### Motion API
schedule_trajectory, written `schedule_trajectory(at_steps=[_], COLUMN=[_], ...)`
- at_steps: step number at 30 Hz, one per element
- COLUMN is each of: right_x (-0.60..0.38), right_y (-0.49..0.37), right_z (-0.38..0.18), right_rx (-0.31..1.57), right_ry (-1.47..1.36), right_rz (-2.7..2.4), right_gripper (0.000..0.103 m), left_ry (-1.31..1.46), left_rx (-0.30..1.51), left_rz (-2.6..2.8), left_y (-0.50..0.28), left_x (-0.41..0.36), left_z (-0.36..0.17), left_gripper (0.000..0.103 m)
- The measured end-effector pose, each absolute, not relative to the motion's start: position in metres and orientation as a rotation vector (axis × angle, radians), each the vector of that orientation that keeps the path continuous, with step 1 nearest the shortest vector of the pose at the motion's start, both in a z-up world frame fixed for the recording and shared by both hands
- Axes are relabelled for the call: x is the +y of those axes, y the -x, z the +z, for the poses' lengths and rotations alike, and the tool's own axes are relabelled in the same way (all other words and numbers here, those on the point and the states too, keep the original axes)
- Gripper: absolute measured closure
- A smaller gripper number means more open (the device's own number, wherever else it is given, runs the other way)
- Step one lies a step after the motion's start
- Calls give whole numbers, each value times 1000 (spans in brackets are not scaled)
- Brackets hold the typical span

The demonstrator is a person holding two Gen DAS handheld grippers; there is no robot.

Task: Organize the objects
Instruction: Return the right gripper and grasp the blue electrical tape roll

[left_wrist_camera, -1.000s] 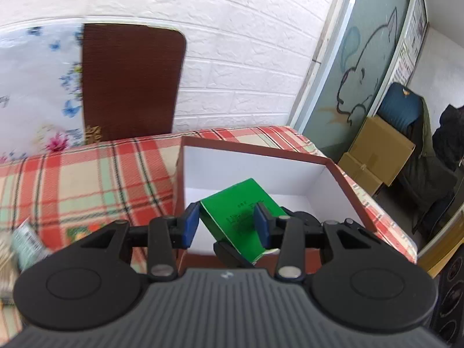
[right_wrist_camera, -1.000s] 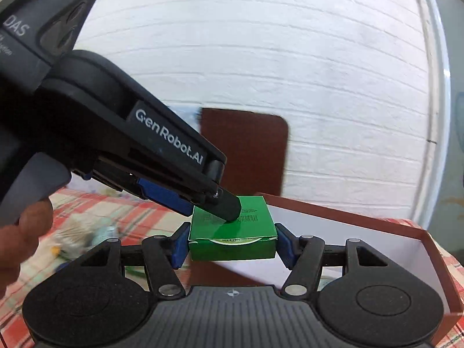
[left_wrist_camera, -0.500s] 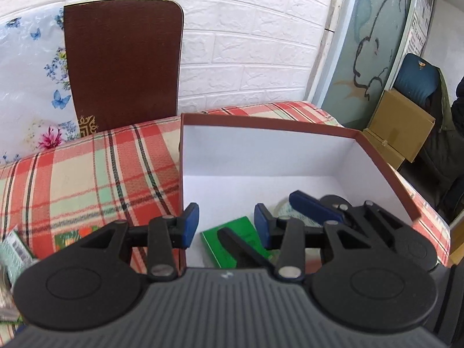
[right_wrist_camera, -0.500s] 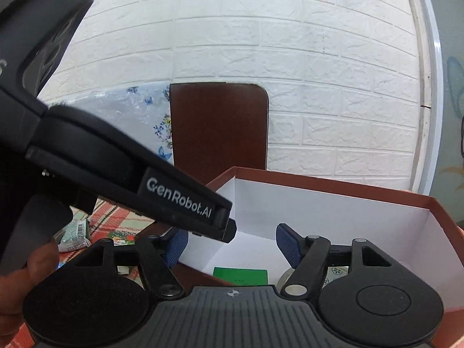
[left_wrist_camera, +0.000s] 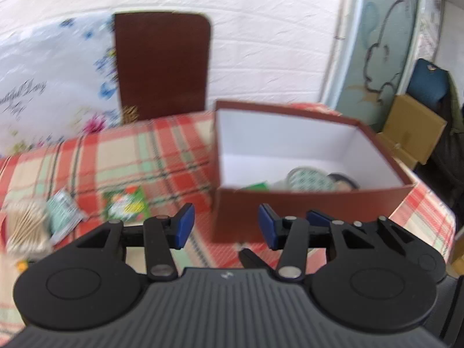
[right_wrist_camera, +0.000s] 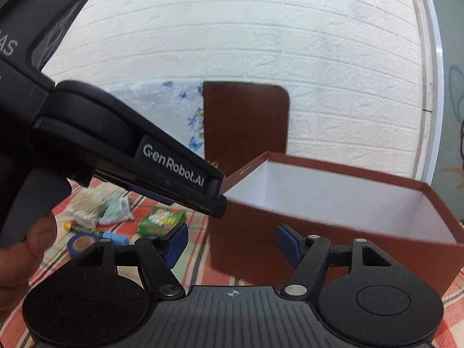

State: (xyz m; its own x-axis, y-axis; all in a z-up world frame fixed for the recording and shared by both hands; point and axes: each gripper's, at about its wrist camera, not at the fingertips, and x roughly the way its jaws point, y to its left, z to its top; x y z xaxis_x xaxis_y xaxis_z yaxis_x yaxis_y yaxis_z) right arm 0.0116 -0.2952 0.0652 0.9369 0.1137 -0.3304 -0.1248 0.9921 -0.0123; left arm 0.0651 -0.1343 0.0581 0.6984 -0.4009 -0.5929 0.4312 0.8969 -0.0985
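A brown box (left_wrist_camera: 313,207) with a white inside stands on the plaid table. In it lie a green carton (left_wrist_camera: 258,186), a round patterned item (left_wrist_camera: 307,178) and a dark round one (left_wrist_camera: 345,181). My left gripper (left_wrist_camera: 226,226) hovers before the box's near left corner; its jaws are opening with nothing between them. Just right of it shows one of the right gripper's fingers (left_wrist_camera: 342,229). In the right wrist view my right gripper (right_wrist_camera: 232,243) stands open and empty, in front of the box (right_wrist_camera: 319,232). The left gripper's fingers (right_wrist_camera: 214,200) cross above it.
Left of the box lie a green packet (left_wrist_camera: 126,204), a pale green packet (left_wrist_camera: 62,214), a cotton swab pack (left_wrist_camera: 26,226), a blue tape roll (right_wrist_camera: 81,243) and a pen (right_wrist_camera: 84,227). A brown chair back (left_wrist_camera: 162,63) stands behind the table, cardboard boxes (left_wrist_camera: 411,133) beyond its right edge.
The green carton, gripped above the box a second ago, now lies inside it. Both grippers have drawn back out of the box to its near side.
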Motion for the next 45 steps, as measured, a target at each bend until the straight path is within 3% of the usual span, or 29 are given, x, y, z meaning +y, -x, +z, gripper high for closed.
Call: schedule_trajectory(at_steps=[23, 33, 37, 43, 45], right_x=[-191, -151, -133, -111, -110], right_y=[-20, -48, -66, -92, -95], right_z=[7, 2, 2, 1, 0], right_rx=[589, 596, 588, 581, 584], right_ry=[167, 199, 197, 203, 202], right_rz=[384, 463, 491, 512, 527], right_gripper=[37, 37, 37, 38, 45], left_ry=[17, 82, 72, 50, 47], left_rx=[791, 712, 606, 599, 598], left_rz=[-130, 40, 25, 21, 22], left_y=[-43, -58, -54, -59, -58], left_x=[9, 79, 85, 81, 80], left_z=[-20, -32, -43, -44, -44], left_gripper=[50, 46, 39, 35, 35])
